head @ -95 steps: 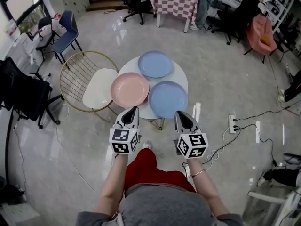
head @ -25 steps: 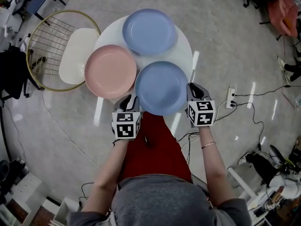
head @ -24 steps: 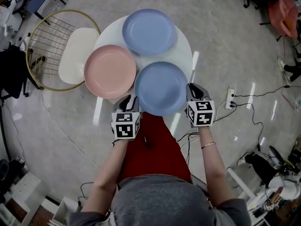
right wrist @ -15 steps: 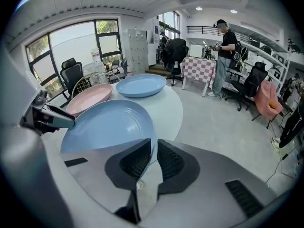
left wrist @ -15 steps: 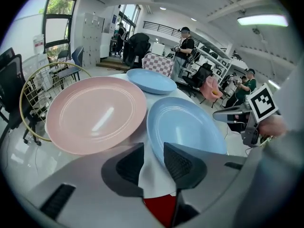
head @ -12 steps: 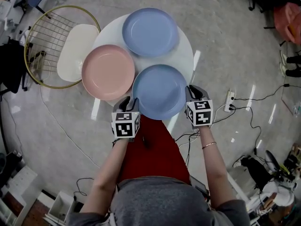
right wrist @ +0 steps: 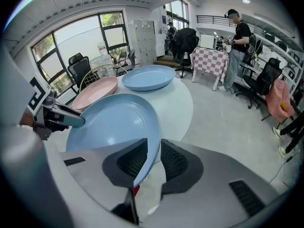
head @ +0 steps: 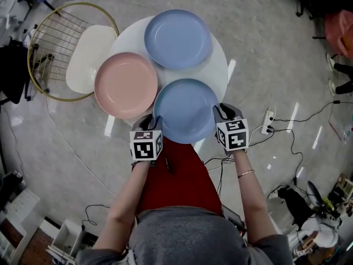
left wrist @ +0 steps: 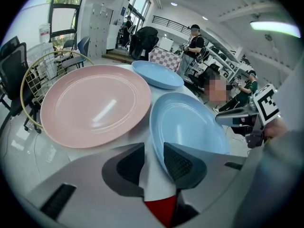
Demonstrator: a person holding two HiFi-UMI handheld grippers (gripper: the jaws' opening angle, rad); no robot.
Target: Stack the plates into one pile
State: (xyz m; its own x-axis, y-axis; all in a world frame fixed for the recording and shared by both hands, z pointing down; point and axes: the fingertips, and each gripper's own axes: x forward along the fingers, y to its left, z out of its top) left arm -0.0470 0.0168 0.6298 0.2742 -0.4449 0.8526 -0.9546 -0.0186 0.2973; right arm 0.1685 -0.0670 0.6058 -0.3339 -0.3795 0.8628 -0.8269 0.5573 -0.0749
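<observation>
Three plates lie on a round white table (head: 220, 65): a blue one (head: 177, 38) at the far side, a pink one (head: 126, 84) at the left and a blue one (head: 186, 110) nearest me. My left gripper (head: 153, 119) is at the near blue plate's (left wrist: 190, 125) left front rim. Its jaws have just been opening, and the gripper (left wrist: 153, 148) stands open with the rim between them. My right gripper (head: 220, 110) is at the same plate's (right wrist: 111, 122) right rim. Its jaws have just been opening too, and the gripper (right wrist: 153, 144) is open around the rim with a narrow gap.
A gold wire chair (head: 41, 43) with a white cushion (head: 88, 59) stands left of the table, close to the pink plate. A power strip (head: 268, 121) and cables lie on the floor at the right. People stand by a checkered table (right wrist: 209, 61) far behind.
Both grippers came forward from short of the table to the near blue plate's two sides, then sank a little. The right jaws now show a gap. The plates have not moved.
</observation>
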